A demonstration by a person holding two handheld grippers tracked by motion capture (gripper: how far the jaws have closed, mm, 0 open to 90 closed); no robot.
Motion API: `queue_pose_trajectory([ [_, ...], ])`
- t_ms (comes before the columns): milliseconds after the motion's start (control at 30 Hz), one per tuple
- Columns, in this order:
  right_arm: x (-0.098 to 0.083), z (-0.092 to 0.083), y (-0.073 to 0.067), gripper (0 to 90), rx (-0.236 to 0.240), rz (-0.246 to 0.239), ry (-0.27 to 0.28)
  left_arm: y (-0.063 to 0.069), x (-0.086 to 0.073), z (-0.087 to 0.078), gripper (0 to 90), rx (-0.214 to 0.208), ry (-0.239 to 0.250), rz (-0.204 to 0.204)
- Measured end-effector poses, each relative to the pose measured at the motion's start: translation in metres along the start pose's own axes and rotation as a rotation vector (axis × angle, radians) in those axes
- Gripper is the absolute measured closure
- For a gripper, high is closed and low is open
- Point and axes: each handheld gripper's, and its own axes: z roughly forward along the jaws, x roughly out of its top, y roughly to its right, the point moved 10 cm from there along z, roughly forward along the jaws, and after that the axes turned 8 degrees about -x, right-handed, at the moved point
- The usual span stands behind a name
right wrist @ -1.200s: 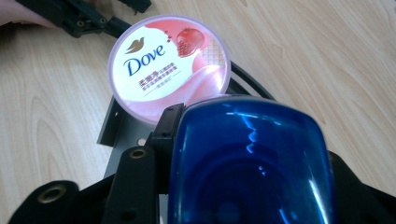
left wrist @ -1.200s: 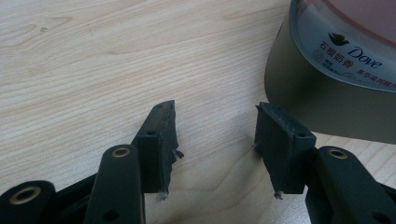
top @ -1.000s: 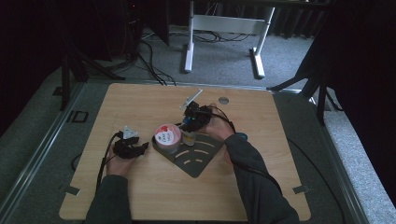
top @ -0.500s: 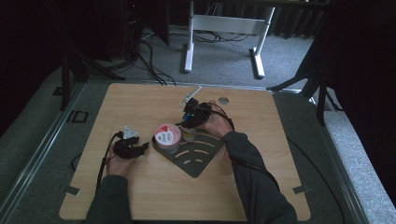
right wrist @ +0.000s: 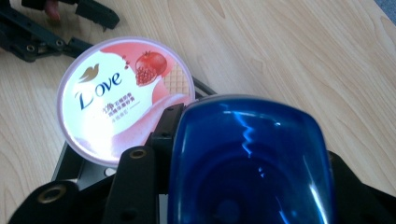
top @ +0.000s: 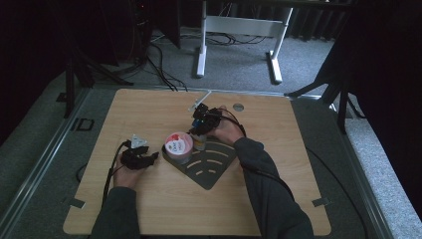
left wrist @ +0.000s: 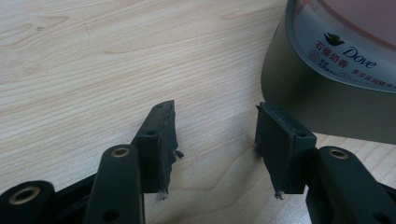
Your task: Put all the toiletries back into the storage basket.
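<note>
A round Dove tub (top: 178, 145) with a pink and white lid stands on the near-left corner of a dark fan-shaped slotted plate (top: 206, 169) in the middle of the wooden table (top: 278, 164). My right gripper (top: 200, 133) hangs just right of the tub, over the plate, shut on a small container with a translucent blue top (right wrist: 247, 158), which fills the space between the jaws of my right gripper (right wrist: 252, 140); the Dove tub (right wrist: 123, 95) lies beyond them. My left gripper (top: 152, 157) rests on the table left of the tub. The left gripper (left wrist: 215, 119) is open and empty, with the Dove tub's wall (left wrist: 327, 93) just beyond its right jaw.
A small round grey disc (top: 238, 106) lies on the table near the far edge. Beyond the table a white frame (top: 239, 27) stands on the grey floor among black cables. Black cables trail from both grippers across the tabletop.
</note>
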Motion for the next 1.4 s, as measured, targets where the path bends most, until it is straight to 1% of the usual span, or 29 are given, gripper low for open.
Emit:
queue_pose_trajectory([
  [67, 0.001, 0.000, 0.000, 56.4, 0.003, 0.008, 0.000, 0.000, 0.000, 0.000, 48.4, 0.000, -0.001, 0.001],
  [333, 0.005, 0.004, 0.005, 56.3, 0.002, 0.018, 0.007, 0.000, 0.000, 0.000, 48.3, 0.000, 0.000, 0.000],
  [367, 0.005, 0.004, 0.005, 56.3, 0.001, 0.025, 0.007, 0.000, 0.000, 0.000, 48.3, 0.000, -0.001, 0.000],
  [533, 0.008, 0.006, 0.005, 56.3, 0.007, 0.039, 0.012, 0.000, 0.000, 0.000, 48.3, 0.000, -0.001, 0.000],
  [800, 0.014, 0.009, 0.003, 56.2, 0.014, 0.041, 0.017, 0.000, 0.000, 0.000, 48.3, 0.000, 0.000, -0.001],
  [933, 0.016, 0.011, 0.001, 56.2, 0.007, 0.041, 0.011, 0.000, 0.000, 0.000, 48.3, 0.000, 0.000, -0.001],
  [1300, 0.020, 0.014, 0.002, 55.7, -0.003, 0.071, 0.001, 0.000, 0.000, 0.000, 48.3, 0.000, 0.001, -0.002],
  [1400, 0.020, 0.015, 0.002, 55.4, -0.004, 0.079, 0.008, 0.000, 0.000, 0.000, 48.2, 0.000, 0.001, -0.002],
])
